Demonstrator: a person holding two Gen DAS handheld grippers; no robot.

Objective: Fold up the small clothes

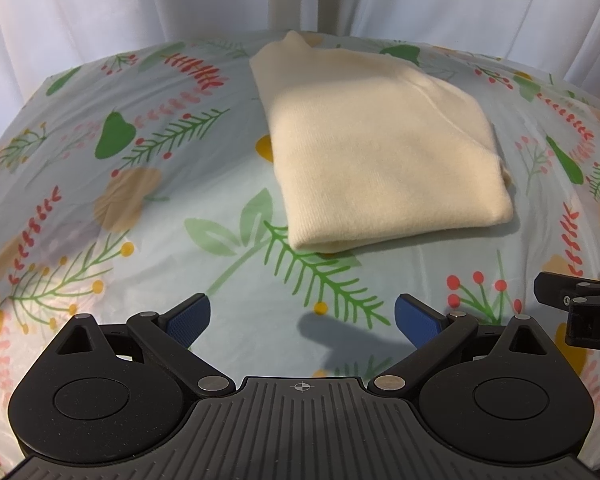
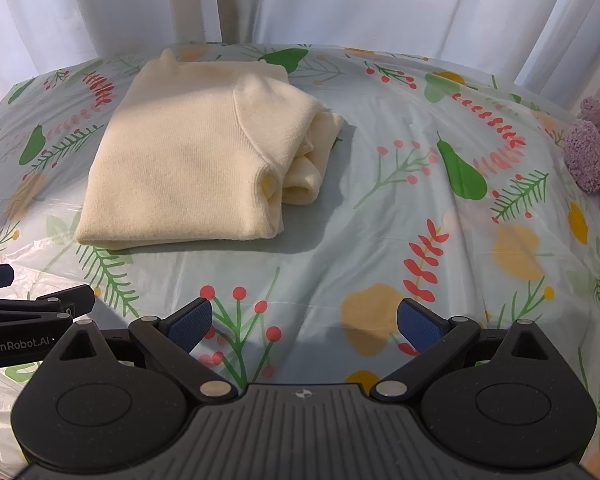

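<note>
A cream knit garment (image 1: pixel 376 148) lies folded into a flat rectangle on the floral tablecloth (image 1: pixel 140 184). In the right wrist view the same garment (image 2: pixel 188 160) sits left of centre, with rolled sleeve ends showing at its right side. My left gripper (image 1: pixel 302 320) hovers open over the cloth, short of the garment's near edge, with nothing between its blue pads (image 1: pixel 190 320). My right gripper (image 2: pixel 304 326) is also open and holds nothing, to the right of the garment and nearer than it. Each gripper's black side shows at the edge of the other's view.
A purple fuzzy item (image 2: pixel 596 152) rests at the table's right edge. White curtains (image 2: pixel 340 4) hang behind the table. The tablecloth (image 2: pixel 400 220) stretches bare to the right of the garment.
</note>
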